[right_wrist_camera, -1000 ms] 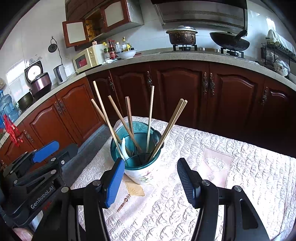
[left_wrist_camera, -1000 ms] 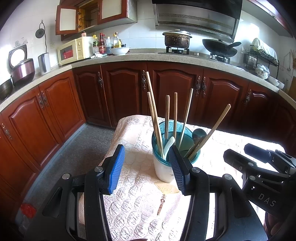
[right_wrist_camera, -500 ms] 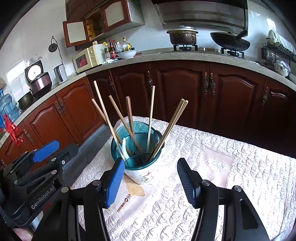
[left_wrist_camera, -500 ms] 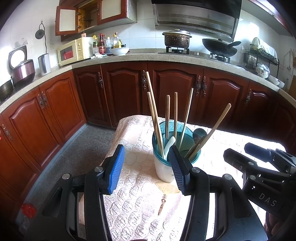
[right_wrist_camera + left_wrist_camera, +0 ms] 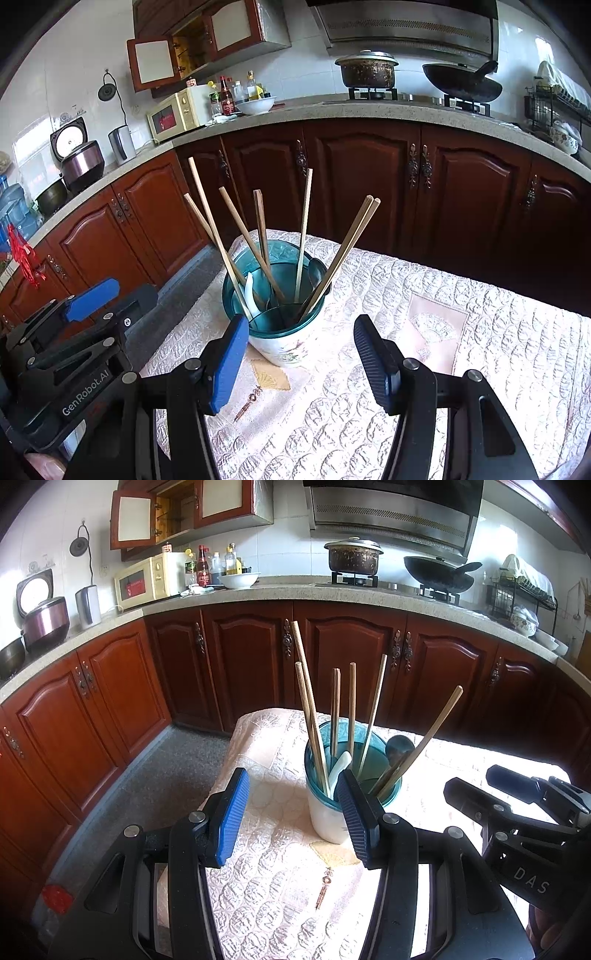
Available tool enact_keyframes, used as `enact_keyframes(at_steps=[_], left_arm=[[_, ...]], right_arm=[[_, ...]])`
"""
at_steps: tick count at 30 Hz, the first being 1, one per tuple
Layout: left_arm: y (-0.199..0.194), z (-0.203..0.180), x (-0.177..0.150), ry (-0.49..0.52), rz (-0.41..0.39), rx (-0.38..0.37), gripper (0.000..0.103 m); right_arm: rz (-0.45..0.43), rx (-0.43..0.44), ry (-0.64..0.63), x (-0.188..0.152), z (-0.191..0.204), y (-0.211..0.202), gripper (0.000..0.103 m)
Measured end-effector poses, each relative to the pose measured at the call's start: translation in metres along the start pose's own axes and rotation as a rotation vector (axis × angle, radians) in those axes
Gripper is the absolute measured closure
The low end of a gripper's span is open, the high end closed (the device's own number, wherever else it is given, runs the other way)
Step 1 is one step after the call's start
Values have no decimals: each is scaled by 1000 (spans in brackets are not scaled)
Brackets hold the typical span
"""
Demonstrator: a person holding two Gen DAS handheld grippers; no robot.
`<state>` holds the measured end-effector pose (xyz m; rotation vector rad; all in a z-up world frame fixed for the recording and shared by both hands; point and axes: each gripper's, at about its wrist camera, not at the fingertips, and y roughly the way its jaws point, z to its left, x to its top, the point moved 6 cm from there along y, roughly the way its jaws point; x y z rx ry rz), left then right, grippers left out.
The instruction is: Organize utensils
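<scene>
A white utensil holder with a teal insert (image 5: 325, 812) (image 5: 291, 343) stands on a quilted tablecloth. Several wooden chopsticks (image 5: 310, 716) (image 5: 343, 254), a white spoon (image 5: 338, 768) (image 5: 249, 291) and a dark metal spoon (image 5: 397, 746) stick out of it. My left gripper (image 5: 295, 812) hangs open just in front of the holder, nothing between its blue pads. My right gripper (image 5: 301, 354) is open too, with the holder's base showing beyond the gap and apart from both pads. Each gripper appears at the edge of the other's view.
The tablecloth (image 5: 461, 317) covers a small table; its left edge drops to a grey floor (image 5: 155, 797). A small tassel charm (image 5: 323, 890) lies on the cloth near the holder. Dark red cabinets (image 5: 351, 657) and a worktop with pot, wok and microwave run behind.
</scene>
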<state>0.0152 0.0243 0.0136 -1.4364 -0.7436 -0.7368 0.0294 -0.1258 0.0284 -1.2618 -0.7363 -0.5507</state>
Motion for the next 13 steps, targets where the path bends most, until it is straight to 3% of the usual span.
enact_keyframes(at_steps=[13], left_arm=[[4, -4, 0, 8, 9, -30, 54]], right_arm=[[14, 2, 1, -4, -6, 5, 46]])
